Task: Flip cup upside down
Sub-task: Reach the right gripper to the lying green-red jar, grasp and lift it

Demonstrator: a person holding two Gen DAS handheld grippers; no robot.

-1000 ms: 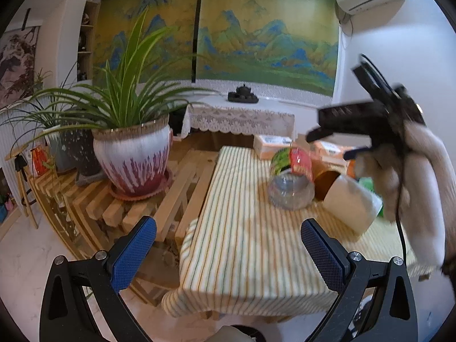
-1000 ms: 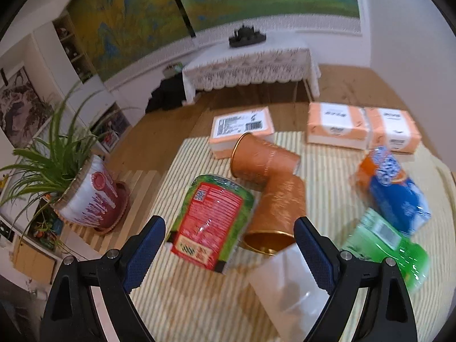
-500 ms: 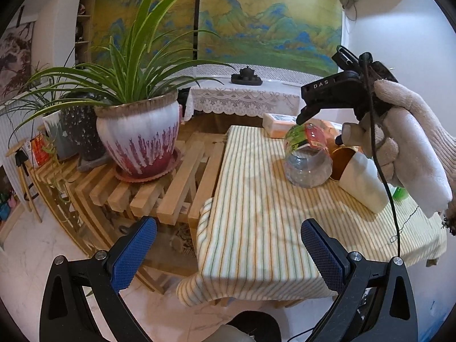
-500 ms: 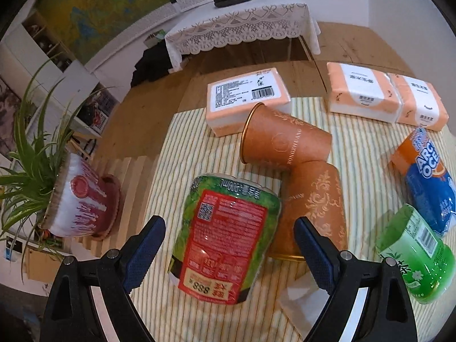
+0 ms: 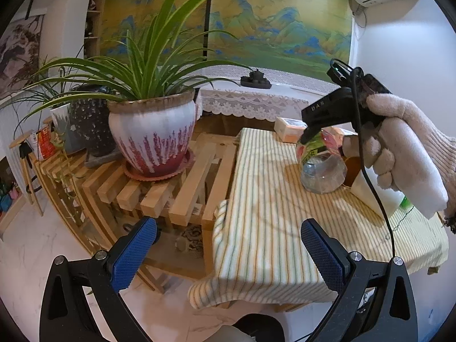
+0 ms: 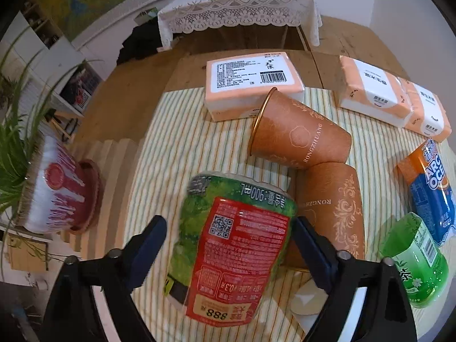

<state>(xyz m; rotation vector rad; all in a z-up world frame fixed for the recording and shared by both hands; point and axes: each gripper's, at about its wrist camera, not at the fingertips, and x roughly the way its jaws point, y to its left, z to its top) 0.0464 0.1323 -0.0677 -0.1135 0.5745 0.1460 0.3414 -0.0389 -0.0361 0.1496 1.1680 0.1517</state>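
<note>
A clear plastic cup with a green and red label (image 6: 230, 245) lies on its side on the striped tablecloth (image 6: 159, 154). My right gripper (image 6: 228, 245) is open, its jaws standing on either side of the cup; contact is not clear. In the left wrist view the same cup (image 5: 320, 168) lies under the right gripper, held by a gloved hand (image 5: 404, 148). My left gripper (image 5: 228, 253) is open and empty, off the table's near left corner. Two brown paper cups (image 6: 299, 139) (image 6: 333, 211) lie on their sides beside the labelled cup.
Tissue packs (image 6: 250, 85) (image 6: 373, 91) lie at the table's far edge. A blue snack bag (image 6: 430, 193), a green bottle (image 6: 416, 262) and a white cup (image 6: 310, 299) lie to the right. A potted plant (image 5: 151, 136) stands on a slatted wooden bench (image 5: 176, 188) to the left.
My right gripper has moved down and forward until its open jaws stand around the labelled cup. My left gripper has pulled back and lower, away from the table.
</note>
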